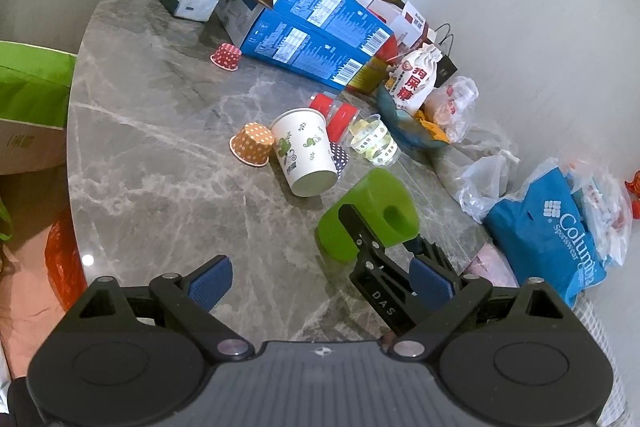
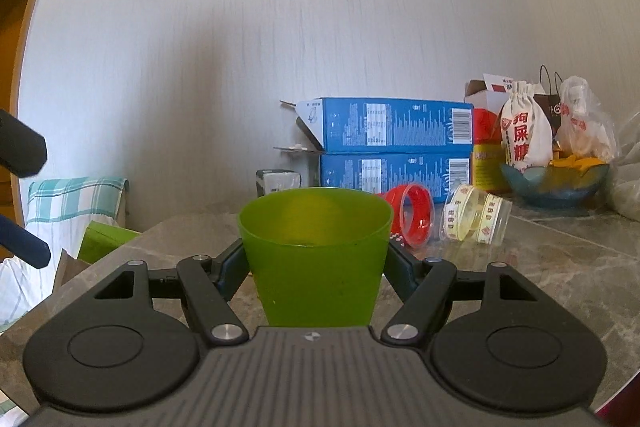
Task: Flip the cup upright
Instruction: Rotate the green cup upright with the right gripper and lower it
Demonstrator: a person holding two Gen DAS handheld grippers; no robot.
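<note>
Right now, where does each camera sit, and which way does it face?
Left wrist: on the open left hand-held gripper, looking down across the table at cups; the right hand-held gripper shows too.
Right wrist: on the right hand-held gripper, level, facing the wall, shut on the green cup.
Both show the green cup, blue boxes and table.

Two blue boxes [image 1: 316,31], one green cup [image 1: 370,215], three dotted cups [image 1: 252,143].
</note>
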